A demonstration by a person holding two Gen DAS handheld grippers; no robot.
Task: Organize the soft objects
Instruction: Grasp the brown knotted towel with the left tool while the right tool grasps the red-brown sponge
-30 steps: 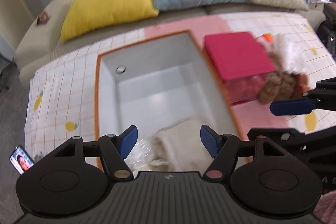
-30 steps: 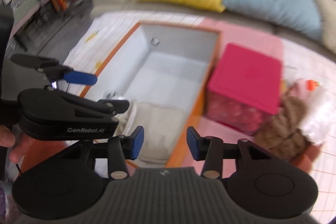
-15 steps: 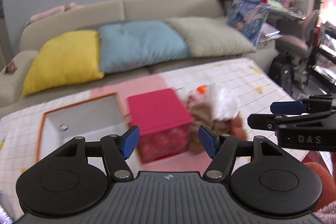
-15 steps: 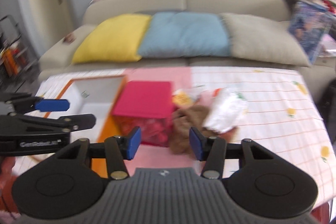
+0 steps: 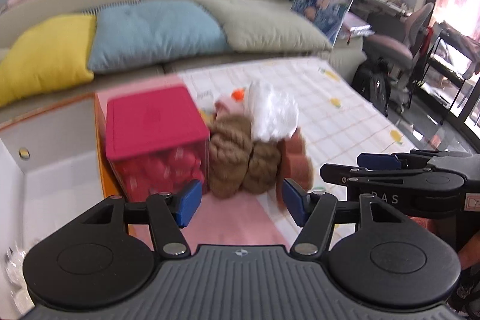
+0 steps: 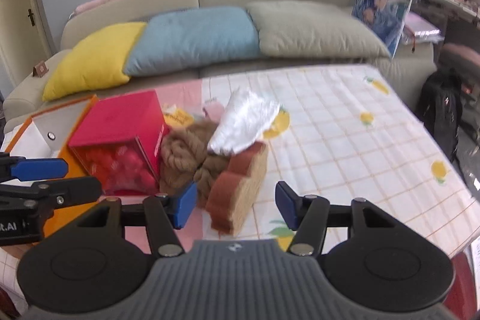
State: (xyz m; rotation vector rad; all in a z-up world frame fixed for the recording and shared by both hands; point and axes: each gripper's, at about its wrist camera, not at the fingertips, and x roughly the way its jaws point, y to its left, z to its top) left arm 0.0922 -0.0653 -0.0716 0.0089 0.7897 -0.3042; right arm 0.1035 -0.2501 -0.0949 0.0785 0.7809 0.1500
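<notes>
Reach step in hand: left gripper (image 5: 238, 204) and right gripper (image 6: 235, 207) are directed at the soft pile (image 6: 210, 152) on the desk (image 6: 345, 134), beside the red box (image 6: 120, 128). The left fingers have just been narrowing, the right widening; both stand apart and empty. Next, closure on one item is called for.

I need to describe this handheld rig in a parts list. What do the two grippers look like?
Both match. The left gripper and right gripper each have two blue fingertip pads on black linkage arms with silver pivot pins, two round black discs behind them, and a grey ribbed plate bearing a small round emblem. White lettering marks their sides: "DAS" on the right, a partly hidden word ending "t.AI" on the left.
</notes>
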